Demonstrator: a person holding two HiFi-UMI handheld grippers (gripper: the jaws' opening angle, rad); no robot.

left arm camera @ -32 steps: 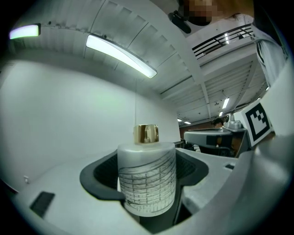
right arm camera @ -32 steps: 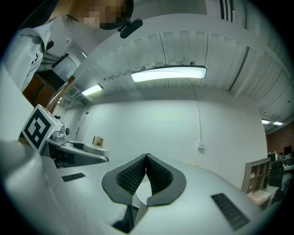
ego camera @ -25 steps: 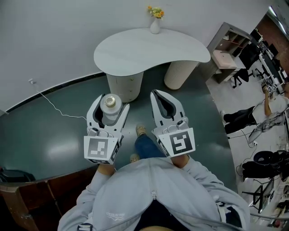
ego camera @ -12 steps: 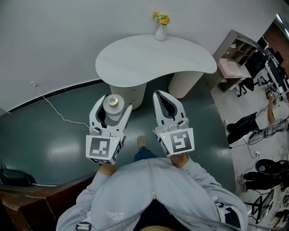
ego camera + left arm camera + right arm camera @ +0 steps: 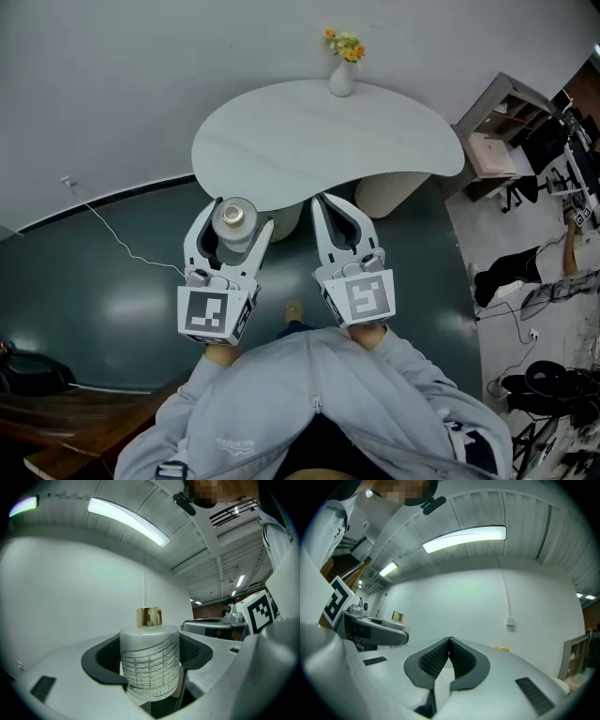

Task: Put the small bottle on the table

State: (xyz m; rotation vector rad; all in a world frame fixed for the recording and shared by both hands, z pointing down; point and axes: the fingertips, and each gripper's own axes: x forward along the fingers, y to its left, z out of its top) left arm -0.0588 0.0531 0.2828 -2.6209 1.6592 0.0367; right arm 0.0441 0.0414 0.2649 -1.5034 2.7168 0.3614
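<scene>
Left gripper [image 5: 234, 221] fingers: clamped on the small bottle [image 5: 233, 214], which stands upright.
Right gripper [image 5: 450, 642] fingers: tips pressed together, nothing between.
Small bottle: in the air, at the white table's [image 5: 309, 141] near edge.
Table's far edge: flower vase [image 5: 342, 77].

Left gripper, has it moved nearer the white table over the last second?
Yes. The left gripper, shut on the small bottle, has advanced toward the white table; its tips now reach the near edge.
</scene>
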